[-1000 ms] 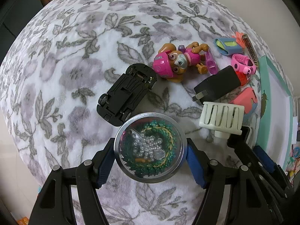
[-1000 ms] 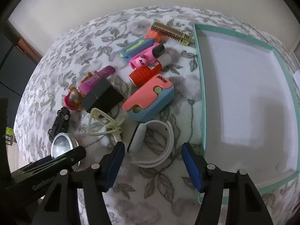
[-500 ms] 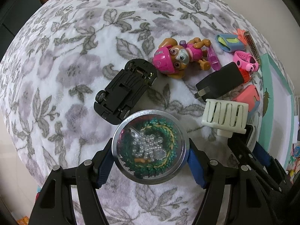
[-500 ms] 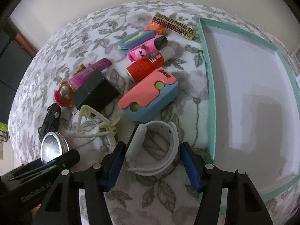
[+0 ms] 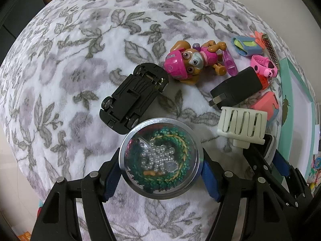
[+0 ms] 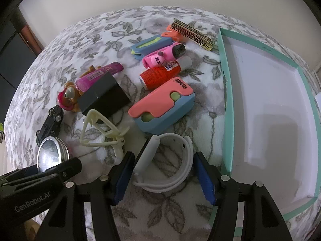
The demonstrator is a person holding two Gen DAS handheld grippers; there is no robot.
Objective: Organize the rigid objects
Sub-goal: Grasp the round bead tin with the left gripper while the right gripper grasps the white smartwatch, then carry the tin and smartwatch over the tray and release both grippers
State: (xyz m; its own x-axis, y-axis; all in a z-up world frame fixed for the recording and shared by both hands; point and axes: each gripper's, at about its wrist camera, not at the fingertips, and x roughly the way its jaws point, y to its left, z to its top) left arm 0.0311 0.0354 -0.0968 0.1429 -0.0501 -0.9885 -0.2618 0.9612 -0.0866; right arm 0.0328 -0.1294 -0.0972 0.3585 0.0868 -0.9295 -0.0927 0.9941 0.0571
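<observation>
- Left wrist view: the left gripper (image 5: 160, 172) is clamped on a round tin (image 5: 160, 158) with a clear lid, its blue pads pressed to the rim on both sides; silver beads and a green wreath show inside.
- Just above the tin, an upturned black toy car (image 5: 134, 94) lies on the floral blanket (image 5: 70, 60).
- Further right lie a pink-helmeted pup figure (image 5: 186, 64), a black charger (image 5: 236, 86) and a cream slotted clip (image 5: 242, 124).
- Right wrist view: the right gripper (image 6: 163, 178) stands apart, its pads either side of a white wristband (image 6: 170, 164) lying on the blanket.
- Behind the wristband sits a coral and blue case (image 6: 162, 106), with a red bottle (image 6: 160, 74) beyond it.
- At the right is a teal-rimmed box lid (image 6: 228, 100), white inside.
</observation>
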